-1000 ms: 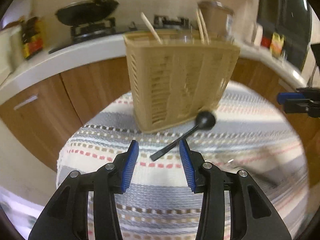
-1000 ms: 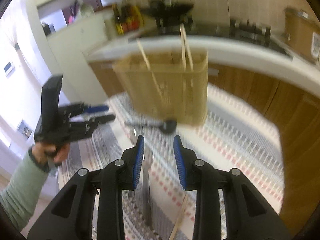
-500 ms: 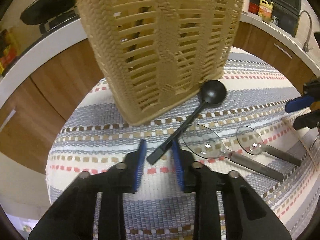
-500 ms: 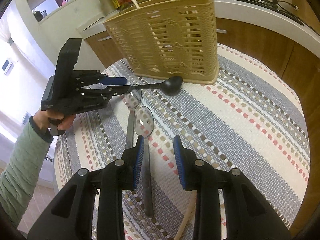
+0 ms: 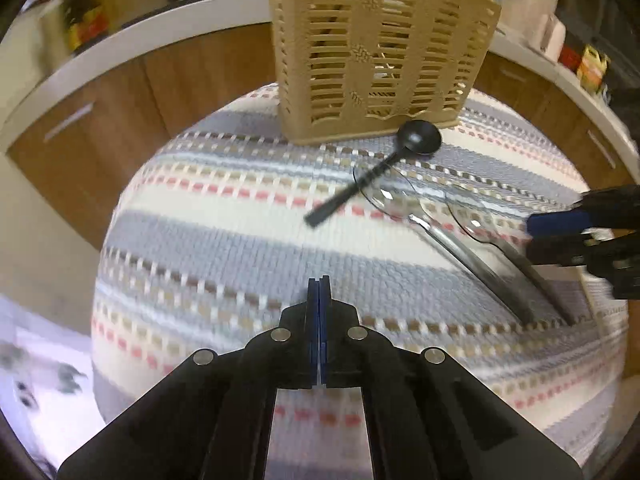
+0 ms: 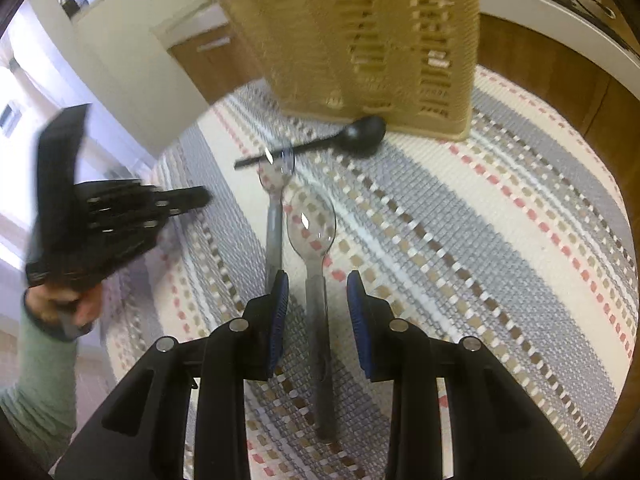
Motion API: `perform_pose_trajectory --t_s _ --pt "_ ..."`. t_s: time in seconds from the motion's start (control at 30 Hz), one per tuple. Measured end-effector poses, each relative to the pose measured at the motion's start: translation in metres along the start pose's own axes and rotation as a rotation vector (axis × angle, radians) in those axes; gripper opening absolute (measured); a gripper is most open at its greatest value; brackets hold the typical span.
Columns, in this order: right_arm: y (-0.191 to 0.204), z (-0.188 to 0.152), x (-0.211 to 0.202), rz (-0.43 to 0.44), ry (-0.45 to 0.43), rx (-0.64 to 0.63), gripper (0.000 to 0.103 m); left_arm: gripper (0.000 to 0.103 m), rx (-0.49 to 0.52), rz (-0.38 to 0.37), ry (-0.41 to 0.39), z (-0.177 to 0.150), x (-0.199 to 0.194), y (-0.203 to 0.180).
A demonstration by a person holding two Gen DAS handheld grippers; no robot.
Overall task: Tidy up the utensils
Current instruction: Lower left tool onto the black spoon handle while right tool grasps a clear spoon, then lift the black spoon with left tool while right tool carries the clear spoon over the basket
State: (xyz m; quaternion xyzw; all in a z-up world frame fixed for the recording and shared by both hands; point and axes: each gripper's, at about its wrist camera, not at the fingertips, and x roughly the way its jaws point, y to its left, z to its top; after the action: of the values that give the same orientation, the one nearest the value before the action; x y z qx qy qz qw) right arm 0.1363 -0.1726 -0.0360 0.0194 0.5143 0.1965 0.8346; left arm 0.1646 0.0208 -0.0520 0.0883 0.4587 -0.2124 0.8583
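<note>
**Right gripper straddles a clear spoon; left gripper closed, empty**

Left gripper (image 5: 319,292): blue pads pressed flat together, nothing between them. It sits over the striped cloth (image 5: 224,240), low centre of its view, well apart from the utensils.

Right gripper (image 6: 316,284): jaws wide, one pad either side of the handle of the near clear spoon (image 6: 314,240). Contact with the handle cannot be told.

Near clear spoon: long axis runs bottom to top of the right view, bowl toward the basket (image 6: 360,40), handle end toward the camera.

Second clear spoon (image 6: 275,184): just left of the first, roughly parallel, bowl further up the frame.

Black spoon (image 6: 348,136): long axis near horizontal in the right view, bowl at right, against the basket's lower edge; its handle points left and crosses over the second clear spoon's bowl.

Basket: tan, slatted, upright at upper centre in both views, standing on the cloth. Thin pale sticks show through the slats in the left view.
</note>
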Motion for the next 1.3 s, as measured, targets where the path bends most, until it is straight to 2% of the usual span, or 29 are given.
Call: perform_pose_trajectory --t_s 0.1,0.2,0.33,0.4,0.53,0.6,0.63,0.67,0.7,0.73,0.83,0.93,1.13,1.2,1.3 --pt "0.005 0.003 0.009 -0.014 0.015 -0.019 0.027 0.003 0.046 0.068 -0.063 0.007 -0.007 0.000" --pt "0.009 0.006 0.010 -0.016 0.016 -0.026 0.027 0.047 0.127 0.016 -0.072 0.026 -0.001 0.003" --pt "0.009 0.013 0.012 -0.016 0.018 -0.018 0.027 0.039 0.253 0.007 -0.028 0.049 0.026 -0.001" --pt "0.007 0.015 0.014 -0.015 0.027 -0.017 0.027 0.034 0.301 -0.037 0.011 0.057 0.041 -0.003" --pt "0.009 0.018 0.015 -0.018 0.032 -0.033 0.027 0.028 0.353 -0.124 0.029 0.070 0.046 -0.011" --pt "0.013 0.019 0.017 -0.023 0.036 -0.043 0.027 0.020 0.406 -0.097 0.032 0.071 0.048 -0.026" --pt "0.017 0.019 0.018 -0.048 0.036 -0.058 0.027 0.012 0.406 -0.096 0.043 0.072 0.048 -0.029" --pt "0.021 0.019 0.019 -0.073 0.036 -0.071 0.024 0.010 0.403 -0.088 0.050 0.073 0.048 -0.033" --pt "0.026 0.018 0.021 -0.105 0.035 -0.092 0.012 0.010 0.397 -0.068 0.055 0.074 0.048 -0.036" --pt "0.030 0.016 0.023 -0.118 0.036 -0.104 0.010 0.008 0.386 -0.057 0.059 0.075 0.051 -0.039" --pt "0.035 0.012 0.023 -0.154 0.025 -0.106 0.010 0.007 0.334 -0.011 0.072 0.069 0.047 -0.048" --pt "0.034 0.002 0.017 -0.173 0.011 -0.063 0.010 0.006 0.188 0.016 0.100 0.049 0.034 -0.045" --pt "0.002 -0.001 0.004 -0.230 -0.049 0.115 0.010 0.006 -0.110 0.041 0.119 -0.005 -0.002 -0.025" --pt "-0.010 0.000 0.009 -0.220 -0.032 0.171 0.010 0.006 -0.153 0.033 0.123 -0.016 -0.006 -0.025" --pt "-0.010 0.006 0.010 -0.217 -0.024 0.163 0.010 0.007 -0.166 0.003 0.142 -0.031 -0.012 -0.018"
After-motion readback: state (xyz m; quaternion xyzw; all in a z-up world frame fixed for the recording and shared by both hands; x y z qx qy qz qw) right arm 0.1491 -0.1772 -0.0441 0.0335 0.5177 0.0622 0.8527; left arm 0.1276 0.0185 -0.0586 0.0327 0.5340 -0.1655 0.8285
